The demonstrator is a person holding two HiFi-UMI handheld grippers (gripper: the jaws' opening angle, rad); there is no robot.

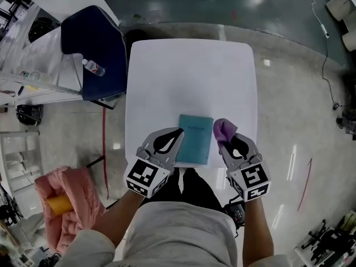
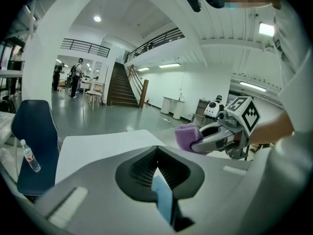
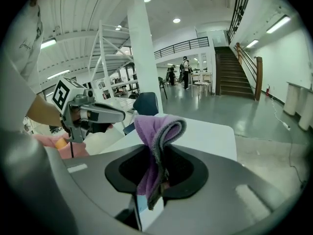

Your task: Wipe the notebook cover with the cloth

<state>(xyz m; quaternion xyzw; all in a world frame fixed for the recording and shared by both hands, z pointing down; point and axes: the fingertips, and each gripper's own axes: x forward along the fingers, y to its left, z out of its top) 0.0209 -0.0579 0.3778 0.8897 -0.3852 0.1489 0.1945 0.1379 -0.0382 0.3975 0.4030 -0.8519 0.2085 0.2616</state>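
A teal notebook [image 1: 195, 139] lies flat near the front edge of the white table [image 1: 189, 77]. My right gripper [image 1: 221, 137] sits at the notebook's right edge, shut on a folded purple cloth [image 1: 225, 129] that stands up out of its jaws [image 3: 157, 131]. My left gripper [image 1: 179, 132] rests at the notebook's left edge, its fingertips [image 2: 156, 153] together and nothing seen between them. A blue sliver of the notebook [image 2: 163, 198] shows through the slot between its fingers. In the left gripper view the cloth [image 2: 185, 135] and right gripper [image 2: 196, 144] appear to the right.
A dark blue chair [image 1: 94, 43] with a water bottle [image 1: 93, 67] on it stands off the table's far left corner. A pink bundle [image 1: 69, 204] with an orange object lies on the floor at the near left. A cable [image 1: 327, 54] runs along the floor at the right.
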